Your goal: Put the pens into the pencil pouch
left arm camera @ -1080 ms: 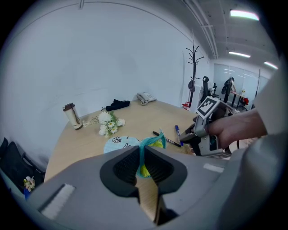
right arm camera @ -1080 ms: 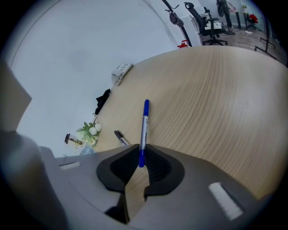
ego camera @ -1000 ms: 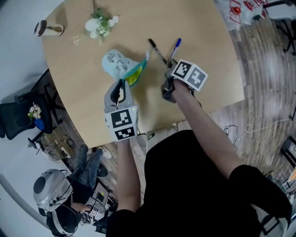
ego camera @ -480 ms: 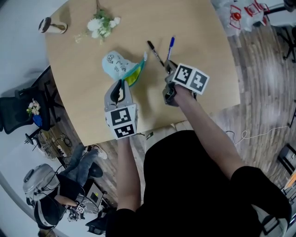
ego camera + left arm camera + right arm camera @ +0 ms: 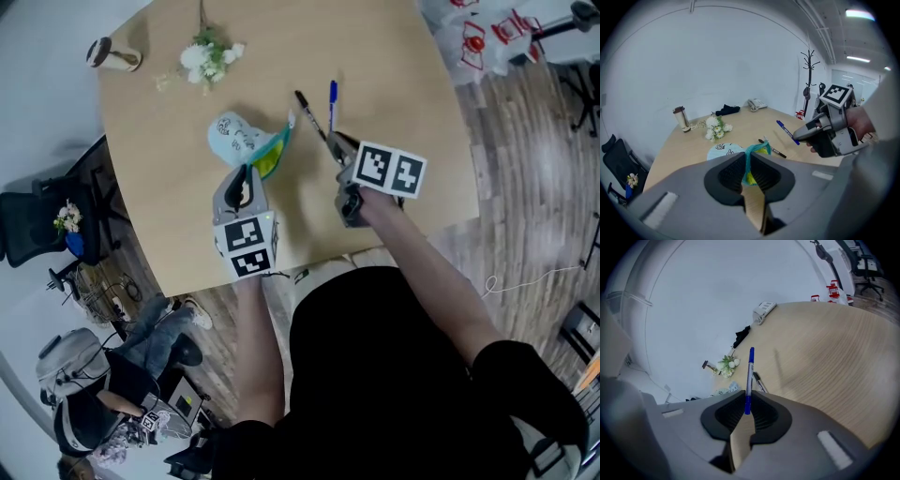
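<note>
A light blue pencil pouch [image 5: 246, 141] with a teal and yellow mouth lies on the wooden table [image 5: 394, 56]. My left gripper [image 5: 251, 174] is shut on the pouch's teal rim [image 5: 751, 152], holding the mouth up. In my right gripper [image 5: 338, 145] a blue pen [image 5: 332, 101] is clamped by its lower end, lifted off the table and pointing away; its barrel [image 5: 749, 376] stands up between the shut pads. Between the pouch and my right gripper a black pen [image 5: 310, 114] lies on the table, also seen as the black pen [image 5: 772, 148] in the left gripper view.
White flowers [image 5: 207, 54] and a small bottle [image 5: 114, 56] lie at the table's far left. The table's near edge runs just under both grippers. A black office chair [image 5: 37, 230] stands to the left, red-and-white bags [image 5: 487, 28] to the far right.
My right gripper has risen with the blue pen, and the pen has swung from leaning right to pointing almost straight away. The left gripper and pouch have stayed put.
</note>
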### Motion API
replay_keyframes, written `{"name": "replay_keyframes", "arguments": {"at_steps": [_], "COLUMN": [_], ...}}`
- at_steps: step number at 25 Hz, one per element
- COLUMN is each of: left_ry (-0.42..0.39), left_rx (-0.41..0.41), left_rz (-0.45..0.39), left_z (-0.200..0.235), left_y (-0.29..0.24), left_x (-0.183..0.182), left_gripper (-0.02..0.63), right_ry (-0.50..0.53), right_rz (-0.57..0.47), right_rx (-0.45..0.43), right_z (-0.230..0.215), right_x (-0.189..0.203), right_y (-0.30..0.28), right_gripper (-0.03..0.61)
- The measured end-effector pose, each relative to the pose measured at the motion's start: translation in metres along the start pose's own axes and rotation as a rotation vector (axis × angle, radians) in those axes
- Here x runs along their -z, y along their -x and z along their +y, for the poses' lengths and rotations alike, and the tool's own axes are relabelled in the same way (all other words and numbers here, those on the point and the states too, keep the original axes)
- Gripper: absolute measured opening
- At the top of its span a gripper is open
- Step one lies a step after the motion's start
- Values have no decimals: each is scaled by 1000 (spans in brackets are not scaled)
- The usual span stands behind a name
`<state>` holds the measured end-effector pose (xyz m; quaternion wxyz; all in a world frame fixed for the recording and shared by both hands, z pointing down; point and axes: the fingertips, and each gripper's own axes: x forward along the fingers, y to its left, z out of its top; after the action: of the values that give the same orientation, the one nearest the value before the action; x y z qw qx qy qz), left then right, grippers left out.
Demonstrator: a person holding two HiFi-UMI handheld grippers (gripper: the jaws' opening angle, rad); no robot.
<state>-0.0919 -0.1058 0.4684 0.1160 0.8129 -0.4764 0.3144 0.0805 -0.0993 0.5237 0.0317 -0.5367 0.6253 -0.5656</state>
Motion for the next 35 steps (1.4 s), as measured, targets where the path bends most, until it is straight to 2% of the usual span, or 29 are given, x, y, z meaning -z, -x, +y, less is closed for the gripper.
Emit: {"name": "replay_keyframes", "arguments": {"at_steps": [4,21,35], "left_ry": [1,33,42], "left_rx": [-3,-4,-6], "left_rz": [-4,-31,-31], "left_z": [-2,-3,0], "left_y": [0,-4,-6], "left_x": [-2,-8,-10], "left_gripper": [35,35,35], "right_ry": [46,401,660], "right_rz": [34,219,359], "right_rx": [-60,-288,-389], "right_z": [13,65,75], "right_x": [4,46,79], "right_y": [8,30,38], "right_gripper": [44,43,43]}}
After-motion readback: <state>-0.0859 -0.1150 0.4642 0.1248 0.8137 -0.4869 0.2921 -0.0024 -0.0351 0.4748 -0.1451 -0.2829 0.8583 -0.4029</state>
